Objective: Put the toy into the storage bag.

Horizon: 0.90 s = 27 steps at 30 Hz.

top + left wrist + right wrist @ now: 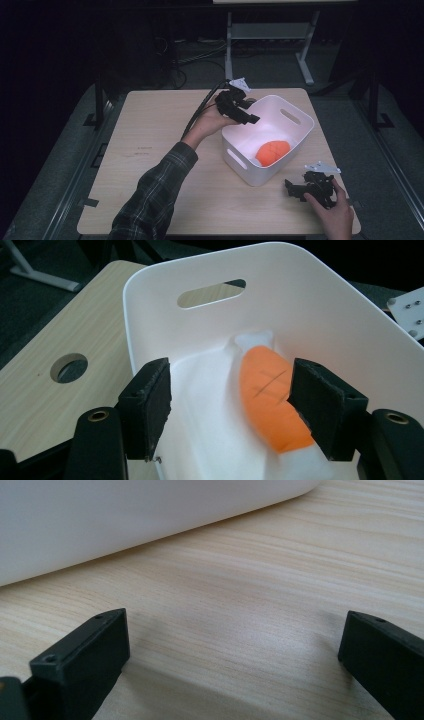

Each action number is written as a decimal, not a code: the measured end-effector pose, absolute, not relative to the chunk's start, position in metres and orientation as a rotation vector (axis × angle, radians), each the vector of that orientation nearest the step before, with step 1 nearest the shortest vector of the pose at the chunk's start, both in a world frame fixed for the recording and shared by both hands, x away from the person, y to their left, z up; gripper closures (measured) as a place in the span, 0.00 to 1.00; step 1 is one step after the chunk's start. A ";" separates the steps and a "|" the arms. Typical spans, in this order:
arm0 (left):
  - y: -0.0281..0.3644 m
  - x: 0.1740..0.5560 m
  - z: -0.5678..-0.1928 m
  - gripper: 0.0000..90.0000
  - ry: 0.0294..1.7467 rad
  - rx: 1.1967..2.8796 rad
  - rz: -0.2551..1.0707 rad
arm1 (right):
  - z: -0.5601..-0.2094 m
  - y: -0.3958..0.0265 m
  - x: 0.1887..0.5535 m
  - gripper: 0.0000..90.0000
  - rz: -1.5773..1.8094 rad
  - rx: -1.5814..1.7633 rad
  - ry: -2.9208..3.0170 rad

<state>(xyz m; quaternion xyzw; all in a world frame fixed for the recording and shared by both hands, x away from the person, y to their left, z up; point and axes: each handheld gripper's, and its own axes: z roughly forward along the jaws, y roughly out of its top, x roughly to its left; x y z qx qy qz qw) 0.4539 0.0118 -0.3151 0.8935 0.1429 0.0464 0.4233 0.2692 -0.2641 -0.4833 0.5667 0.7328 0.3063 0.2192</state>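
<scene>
Best way to do this step, by the look of it: picking up the orange toy (272, 152) from inside the white tub (267, 97). Starting at the left, bring the left tool (250, 116) down slowly, past the tub's edge and without bumping it. Keep one black pad on each side of the toy. Go low enough to get round its fat middle, not just its top. Then squeeze softly, since the toy looks squishy. Lift straight up, away from the tub walls. Over at the right, keep the other tool down and out of the way.

Now the tools, left to right. Left tool (230, 400): held in a hand over the tub's left edge, pointing down into it. Pads wide apart, holding nothing, touching nothing. Orange toy (270, 405) lying on the tub floor, below the pads and nearer to the right one. White tub (200, 260) sitting on the tabletop (160, 145), right of the middle.

Right tool (294, 191): down low on the tabletop, just beside the tub's near right corner, a hand on it. Right tool (232, 645) pads far apart too, with bare wood between them. Nothing held there.
</scene>
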 end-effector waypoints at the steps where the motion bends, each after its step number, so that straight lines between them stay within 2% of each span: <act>1: 0.014 0.454 -0.314 0.36 0.352 2.239 0.120 | -0.483 -0.264 0.269 0.00 0.847 1.568 2.028; 17: 0.051 0.443 -0.305 0.33 0.379 2.213 0.132 | -0.483 -0.264 0.269 0.00 0.847 1.570 2.028; 27: 0.073 0.437 -0.311 0.19 0.439 2.201 0.154 | -0.483 -0.264 0.269 0.00 0.846 1.568 2.028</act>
